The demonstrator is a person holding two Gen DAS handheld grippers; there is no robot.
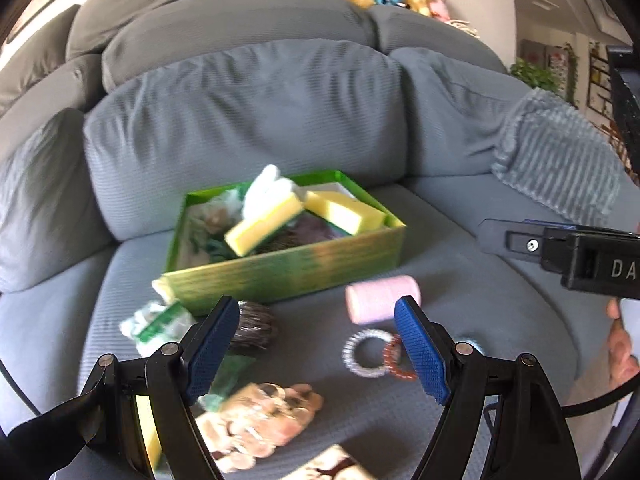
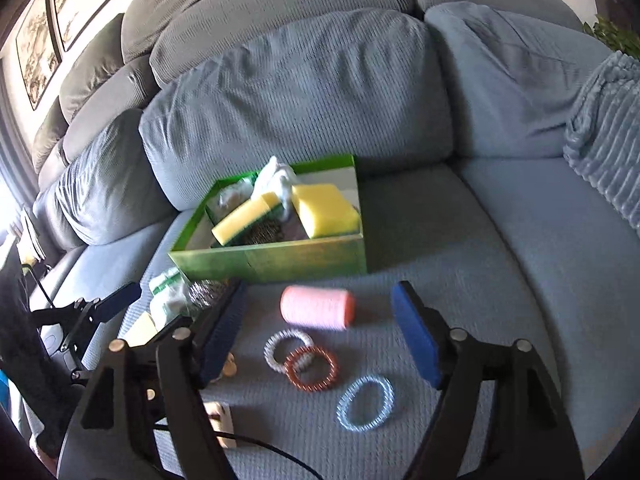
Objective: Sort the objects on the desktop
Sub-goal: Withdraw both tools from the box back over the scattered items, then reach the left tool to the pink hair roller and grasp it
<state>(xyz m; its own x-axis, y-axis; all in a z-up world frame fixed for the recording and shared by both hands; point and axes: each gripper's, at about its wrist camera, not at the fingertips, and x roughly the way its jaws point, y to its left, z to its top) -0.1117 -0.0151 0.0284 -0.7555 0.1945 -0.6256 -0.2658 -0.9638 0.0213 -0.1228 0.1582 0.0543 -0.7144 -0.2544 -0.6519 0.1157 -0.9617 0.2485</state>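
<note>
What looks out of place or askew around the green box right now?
Two yellow sponges sit tilted atop the heap in the green box, poking above its rim. A pink roll lies on its side on the sofa cushion, with three coil hair ties loose beside it.

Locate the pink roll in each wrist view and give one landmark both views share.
Left wrist view: pink roll lies right of centre on the sofa seat, just before the box's right end.
Right wrist view: pink roll lies at centre, between the open fingers, before the box.
Shared landmark: green box holding yellow sponges.
</note>
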